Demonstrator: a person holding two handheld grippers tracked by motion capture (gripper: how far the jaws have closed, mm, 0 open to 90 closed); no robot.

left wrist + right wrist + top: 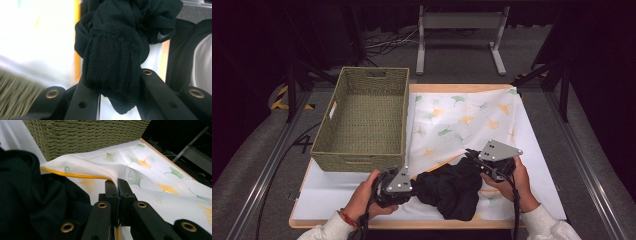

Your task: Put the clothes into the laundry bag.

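A crumpled black garment (452, 192) lies at the table's front, partly on a white cloth with a green and orange leaf print (462, 120). My left gripper (413, 187) is at the garment's left end, shut on a ribbed cuff (112, 67) that bulges between the jaws. My right gripper (468, 152) sits just beyond the garment's far right side, shut on a raised fold of the printed cloth (155, 170) near its yellow hem. The dark garment (30, 202) lies to the left of those jaws.
A woven green basket (357, 162) stands empty on the left half of the white tabletop (332, 195), its front wall close to my left hand. A metal stand (459, 22) and cables lie on the floor beyond the table.
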